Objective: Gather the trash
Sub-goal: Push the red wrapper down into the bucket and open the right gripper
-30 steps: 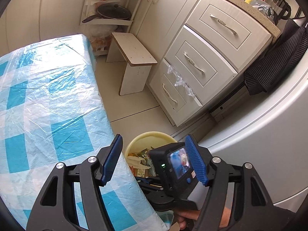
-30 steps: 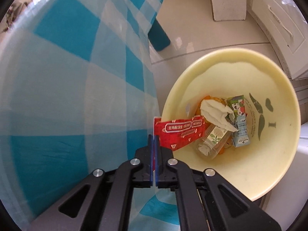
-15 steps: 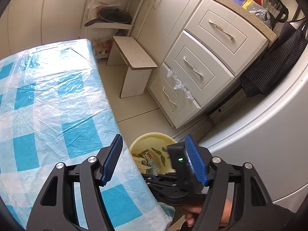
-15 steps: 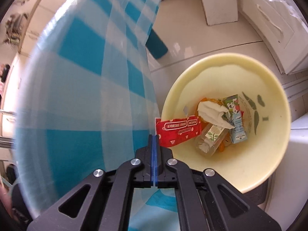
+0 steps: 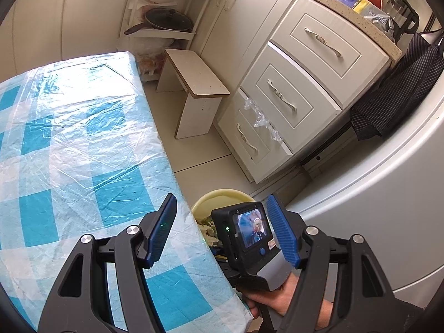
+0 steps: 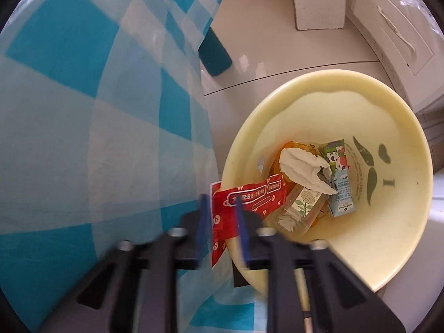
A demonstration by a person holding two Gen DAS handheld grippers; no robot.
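Note:
A pale yellow trash bin (image 6: 396,127) stands on the floor beside the table; its rim shows in the left wrist view (image 5: 222,195). Inside lie a white tissue (image 6: 302,169), a small clear bottle (image 6: 299,205) and a drink carton (image 6: 340,183). My right gripper (image 6: 222,222) hangs over the bin's near rim with its jaws parted. A red sachet (image 6: 247,202) sits loose between them, tipped over the rim. My left gripper (image 5: 222,236) is open and empty above the table edge, with the right gripper's body (image 5: 247,238) between its fingers.
A table with a blue-and-white checked cloth (image 5: 69,144) fills the left, and also shows in the right wrist view (image 6: 83,111). A white stool (image 5: 197,94) and white drawers (image 5: 285,102) stand beyond the bin. A white appliance (image 5: 388,194) rises at right.
My right gripper's jaws have opened and let go of the red sachet, which now tips into the bin. The left gripper has shifted slightly and stays open.

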